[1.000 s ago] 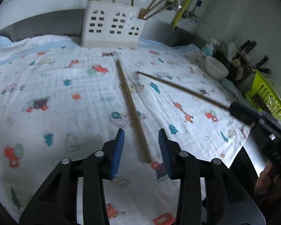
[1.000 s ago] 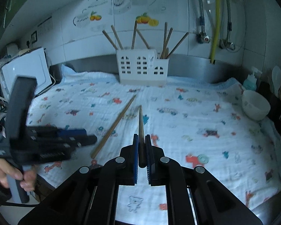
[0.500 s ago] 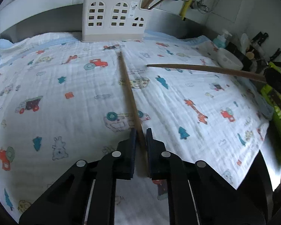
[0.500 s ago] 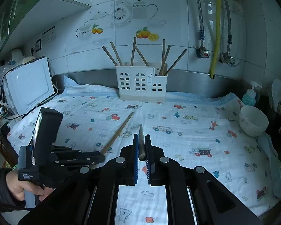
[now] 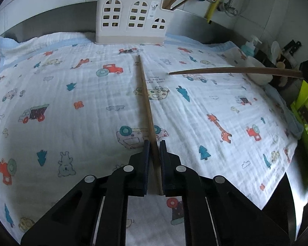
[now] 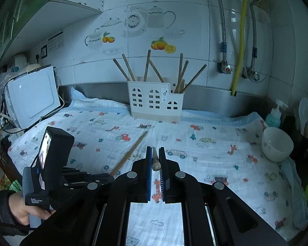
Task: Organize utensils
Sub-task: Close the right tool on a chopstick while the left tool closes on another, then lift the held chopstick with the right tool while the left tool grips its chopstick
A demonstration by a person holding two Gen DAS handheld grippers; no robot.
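Chopsticks are the job here, two of them, each pinched near its thick end by one hand-held gripper. The left hand-held gripper has just closed its jaws and now clamps the near end of the left chopstick, whose shaft lies along the patterned cloth on the desk, tip pointing at the white holder. The right hand-held gripper is clenched on the right chopstick, which hangs clear above the cloth, its tip aimed across toward the middle.

Judging from the grips, both sticks are held far from their middles, so each could pivot between the pads when swung, and a drooping tip would miss the holder's mouth. The lifted stick's tip sits near the line of the lying one; if both hands head for the holder together, the sticks could cross and knock. The left stick's far end may also drag and snag a fold of the soft cloth as it rises.

Room is good: the cloth is bare between grippers and holder. The holder stands at the back edge against the steel upstand, already bristling with slanted chopsticks, so entry from above is tight. A white bowl and soap bottle crowd the right edge.
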